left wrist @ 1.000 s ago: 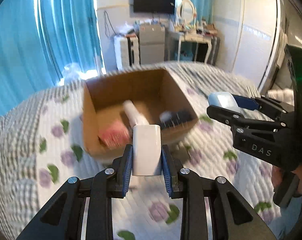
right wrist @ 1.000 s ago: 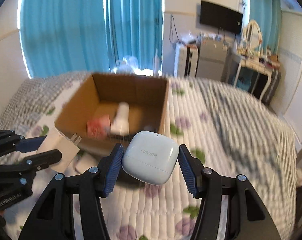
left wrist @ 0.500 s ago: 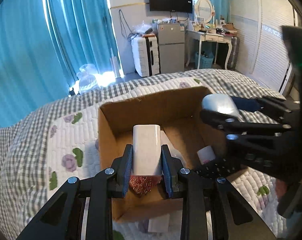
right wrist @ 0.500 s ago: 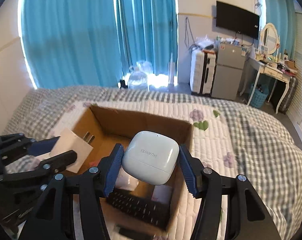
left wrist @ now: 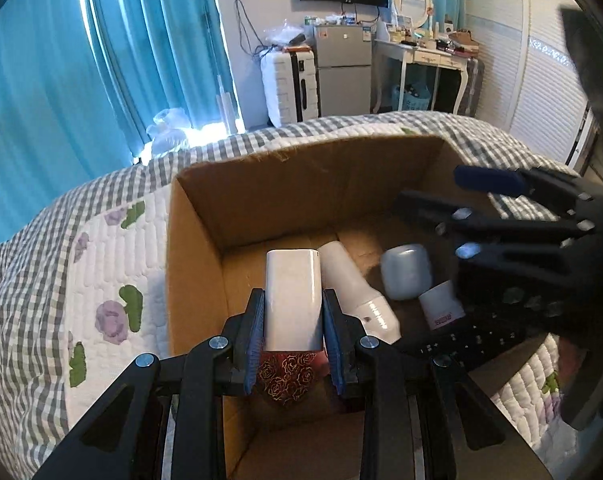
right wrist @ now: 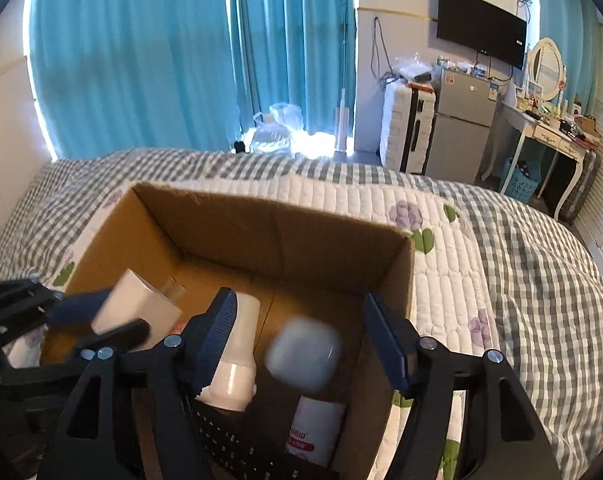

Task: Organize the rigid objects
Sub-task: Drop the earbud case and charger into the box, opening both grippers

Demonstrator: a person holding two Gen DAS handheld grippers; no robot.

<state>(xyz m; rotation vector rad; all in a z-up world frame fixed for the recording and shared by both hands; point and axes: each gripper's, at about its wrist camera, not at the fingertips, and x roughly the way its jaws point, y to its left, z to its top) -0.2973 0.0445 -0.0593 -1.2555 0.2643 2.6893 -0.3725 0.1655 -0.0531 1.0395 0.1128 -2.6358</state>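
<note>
An open cardboard box [left wrist: 205, 216] [right wrist: 261, 220] sits on the bed. My left gripper [left wrist: 293, 320] is shut on a white charger plug [left wrist: 293, 296] and holds it over the box's left part; the plug also shows in the right wrist view [right wrist: 135, 308]. My right gripper [right wrist: 305, 340] is open over the box's right part. The pale blue earbud case [right wrist: 303, 354] is blurred, loose between the jaws and inside the box [left wrist: 407, 272].
In the box lie a white bottle [left wrist: 353, 288] [right wrist: 237, 360], a small white tube with a red label [right wrist: 315, 424] [left wrist: 441, 310], a black remote [left wrist: 461, 340] and a red patterned item [left wrist: 287, 372]. The quilted bed [right wrist: 501, 264] surrounds the box.
Both grippers moved forward over the box. My right gripper opened and let go of the earbud case, which dropped into the box. The left still holds the plug.
</note>
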